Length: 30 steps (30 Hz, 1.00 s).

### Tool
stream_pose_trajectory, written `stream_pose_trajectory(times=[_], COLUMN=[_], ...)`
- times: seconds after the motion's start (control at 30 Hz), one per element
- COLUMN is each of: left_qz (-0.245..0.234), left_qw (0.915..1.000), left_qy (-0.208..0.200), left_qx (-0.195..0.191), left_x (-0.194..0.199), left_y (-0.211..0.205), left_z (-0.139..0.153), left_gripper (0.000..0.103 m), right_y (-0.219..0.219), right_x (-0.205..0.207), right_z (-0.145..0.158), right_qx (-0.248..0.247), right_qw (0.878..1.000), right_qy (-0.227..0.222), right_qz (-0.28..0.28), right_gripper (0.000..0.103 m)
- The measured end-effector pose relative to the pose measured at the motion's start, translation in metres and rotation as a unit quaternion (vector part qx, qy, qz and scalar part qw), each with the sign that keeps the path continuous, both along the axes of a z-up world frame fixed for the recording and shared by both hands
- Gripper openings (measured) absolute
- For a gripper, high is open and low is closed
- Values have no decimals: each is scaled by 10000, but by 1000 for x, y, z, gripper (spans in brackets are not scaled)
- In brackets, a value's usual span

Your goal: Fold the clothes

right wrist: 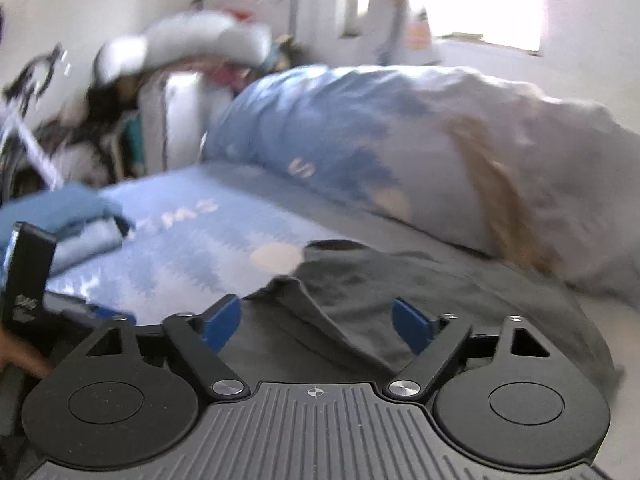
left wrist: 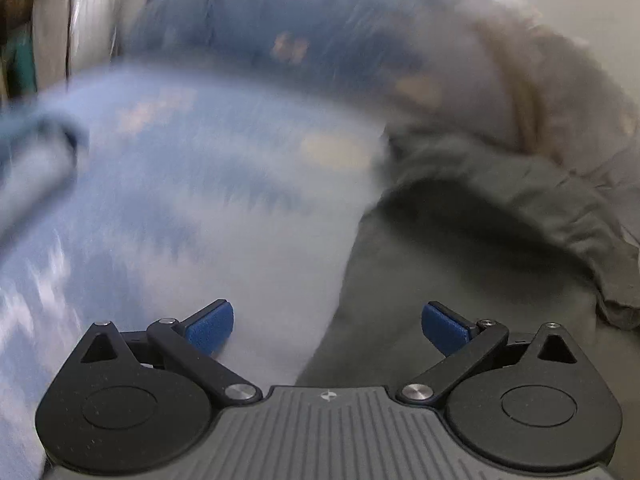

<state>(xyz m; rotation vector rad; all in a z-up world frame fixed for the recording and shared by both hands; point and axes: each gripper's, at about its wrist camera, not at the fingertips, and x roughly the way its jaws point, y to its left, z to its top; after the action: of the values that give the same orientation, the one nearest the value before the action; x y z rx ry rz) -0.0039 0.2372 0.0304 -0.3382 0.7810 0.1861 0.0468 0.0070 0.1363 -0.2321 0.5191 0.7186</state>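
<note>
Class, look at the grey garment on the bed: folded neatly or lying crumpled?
Crumpled. The grey garment lies bunched with loose, uneven folds on the bedsheet, not squared up.

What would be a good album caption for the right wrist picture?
Open right claw hovers over a rumpled grey garment on a blue patterned bedsheet.

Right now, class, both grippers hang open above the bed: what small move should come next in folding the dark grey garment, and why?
Probably lower the right gripper onto the raised fold of the dark grey garment and close on it. Both it and the left gripper are open and empty, and the garment lies crumpled on the blue patterned bedspread, not yet folded.
</note>
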Motion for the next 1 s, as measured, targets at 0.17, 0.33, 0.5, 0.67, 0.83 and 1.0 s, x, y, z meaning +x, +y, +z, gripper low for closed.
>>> stream_pose_trajectory(times=[0.17, 0.33, 0.5, 0.67, 0.83, 1.0], left_qz=[-379, -498, -421, -595, -897, -1181], left_qw=[9981, 9979, 9977, 9974, 9959, 9927], left_qy=[-284, -135, -128, -73, 4, 69], left_qx=[-394, -400, -508, -398, -87, -244], left_x=[1, 7, 10, 11, 14, 15], left_y=[1, 1, 14, 14, 3, -2], left_z=[9, 7, 0, -1, -4, -8], left_gripper=[75, 60, 61, 63, 46, 6], right_y=[63, 124, 169, 188, 204, 211], right_x=[61, 102, 123, 147, 165, 176], right_z=[12, 9, -27, -43, -67, -83], right_qx=[-574, -1555, -2972, -3472, -3936, -4198], right_qw=[9977, 9842, 9448, 9262, 9060, 8993], right_qy=[8, -117, -240, -208, 52, 68], right_qz=[367, 842, 1361, 1457, 1555, 1228], right_gripper=[76, 60, 40, 40, 36, 7])
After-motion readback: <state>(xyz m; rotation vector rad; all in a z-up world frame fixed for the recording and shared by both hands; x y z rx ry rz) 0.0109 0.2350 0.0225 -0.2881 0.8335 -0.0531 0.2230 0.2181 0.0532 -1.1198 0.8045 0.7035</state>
